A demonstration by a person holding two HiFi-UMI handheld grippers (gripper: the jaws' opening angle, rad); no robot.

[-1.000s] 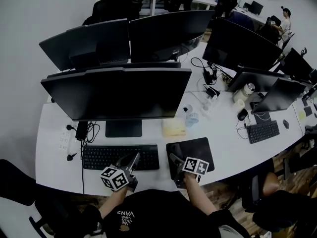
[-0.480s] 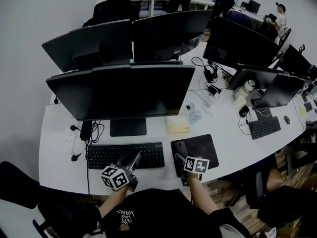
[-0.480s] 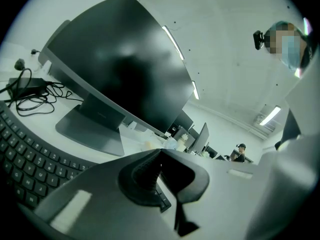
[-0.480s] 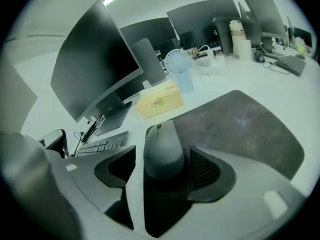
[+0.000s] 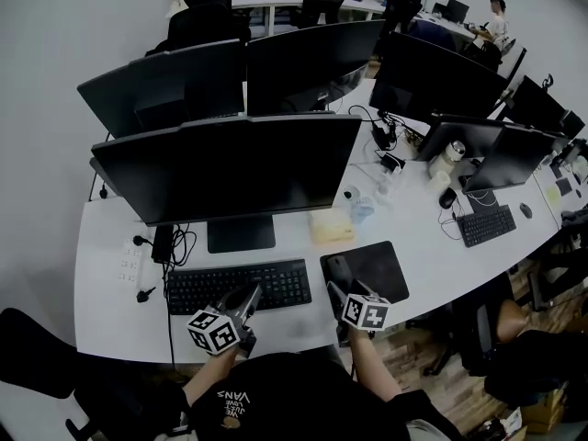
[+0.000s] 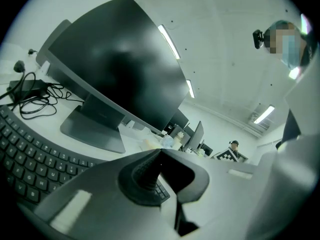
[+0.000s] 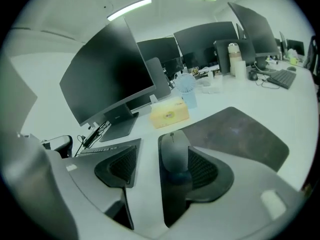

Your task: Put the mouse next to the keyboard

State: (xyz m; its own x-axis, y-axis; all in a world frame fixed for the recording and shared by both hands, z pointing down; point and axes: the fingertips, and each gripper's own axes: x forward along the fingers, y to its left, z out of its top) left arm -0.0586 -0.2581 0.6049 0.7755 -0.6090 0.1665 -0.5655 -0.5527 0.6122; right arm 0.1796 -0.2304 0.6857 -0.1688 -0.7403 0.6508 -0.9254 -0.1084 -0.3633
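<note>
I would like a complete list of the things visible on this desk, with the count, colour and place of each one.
desk: one, white, curved
keyboard: one, black, at the desk's near edge
monitors: at least six, black, the nearest just behind the keyboard
mouse pad: one, black, right of the keyboard
mouse: one, dark grey, on the mouse pad's left part
box: one, pale yellow, behind the mouse pad
second keyboard: one, black, far right
left gripper: one, jaws together, empty, over the keyboard
right gripper: one, jaws apart, the mouse between them
</note>
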